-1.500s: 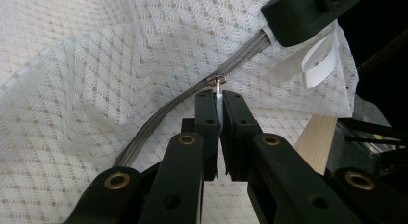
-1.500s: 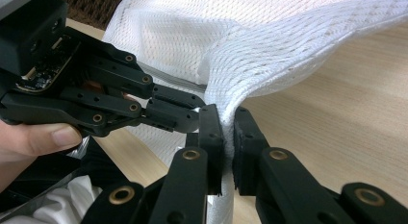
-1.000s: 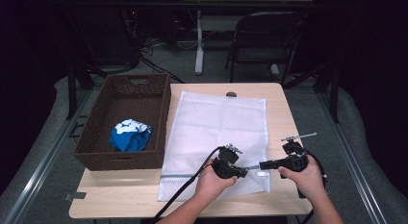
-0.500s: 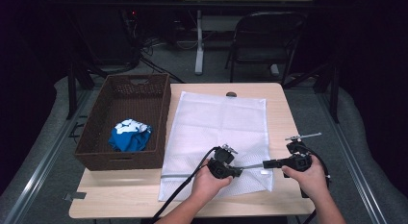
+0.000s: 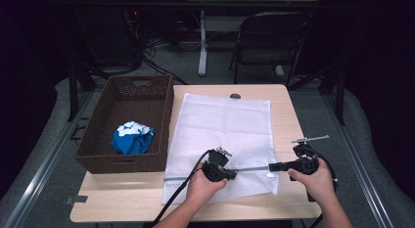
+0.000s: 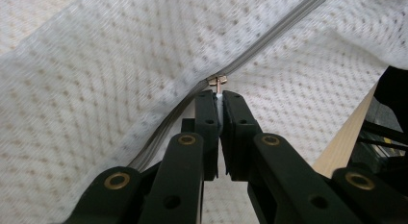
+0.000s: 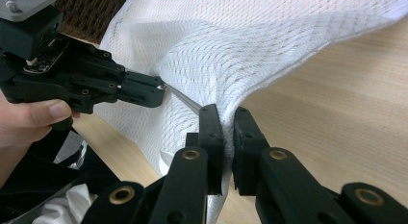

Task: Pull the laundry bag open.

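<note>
Mesh bag (image 5: 222, 135): white open-weave cloth, showing as matt and dimpled.
Zip (image 6: 269, 39): grey woven tape, its pull (image 6: 217, 81) glinting as brassy metal.
Left claw (image 6: 219, 101), right claw (image 7: 226, 119): looking like matt black plastic with brass-toned rivets.
Worktop (image 5: 288, 108): showing pale, smooth wood grain.
Basket (image 5: 98, 157): appearing as dark brown woven wicker.

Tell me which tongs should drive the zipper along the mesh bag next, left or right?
Left, probably. The left tongs are pinched on the zipper pull, in line with the zipper track. The right tongs clamp the mesh bag at its edge, anchoring it.
</note>
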Motion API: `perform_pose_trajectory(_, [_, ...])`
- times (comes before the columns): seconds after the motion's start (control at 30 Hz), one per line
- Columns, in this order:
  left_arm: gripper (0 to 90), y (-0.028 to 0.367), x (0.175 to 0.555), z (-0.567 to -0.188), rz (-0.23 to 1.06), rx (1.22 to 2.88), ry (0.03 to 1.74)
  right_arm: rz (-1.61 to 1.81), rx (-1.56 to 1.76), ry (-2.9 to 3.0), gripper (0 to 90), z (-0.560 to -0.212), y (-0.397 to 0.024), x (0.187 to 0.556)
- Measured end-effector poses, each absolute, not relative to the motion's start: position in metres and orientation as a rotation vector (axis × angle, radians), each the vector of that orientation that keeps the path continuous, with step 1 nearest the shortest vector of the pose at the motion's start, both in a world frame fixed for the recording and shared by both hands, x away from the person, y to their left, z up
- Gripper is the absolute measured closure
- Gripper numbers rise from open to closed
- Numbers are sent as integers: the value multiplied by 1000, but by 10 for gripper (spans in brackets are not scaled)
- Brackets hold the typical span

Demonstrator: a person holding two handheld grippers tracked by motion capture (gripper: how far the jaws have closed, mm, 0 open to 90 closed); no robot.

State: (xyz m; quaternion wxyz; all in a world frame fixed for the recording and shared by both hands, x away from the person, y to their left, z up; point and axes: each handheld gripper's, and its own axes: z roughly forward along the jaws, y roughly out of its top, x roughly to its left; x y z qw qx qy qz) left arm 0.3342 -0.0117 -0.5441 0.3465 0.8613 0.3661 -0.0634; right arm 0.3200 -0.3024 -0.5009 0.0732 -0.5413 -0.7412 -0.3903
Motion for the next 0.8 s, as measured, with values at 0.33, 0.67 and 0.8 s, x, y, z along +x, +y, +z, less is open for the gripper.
perform_pose_trajectory(0.33, [865, 0, 334, -546, -156, 2235, 973, -1177, -1633, -2211, 848, -502, -305, 320])
perform_pose_trajectory(0.67, [865, 10, 332, -546, -142, 2241, 993, -1177, -1637, -2211, 848, -502, -307, 320])
perform_pose_trajectory(0.8, [865, 15, 332, -548, -149, 2236, 1005, -1174, -1642, -2209, 848, -502, -308, 320])
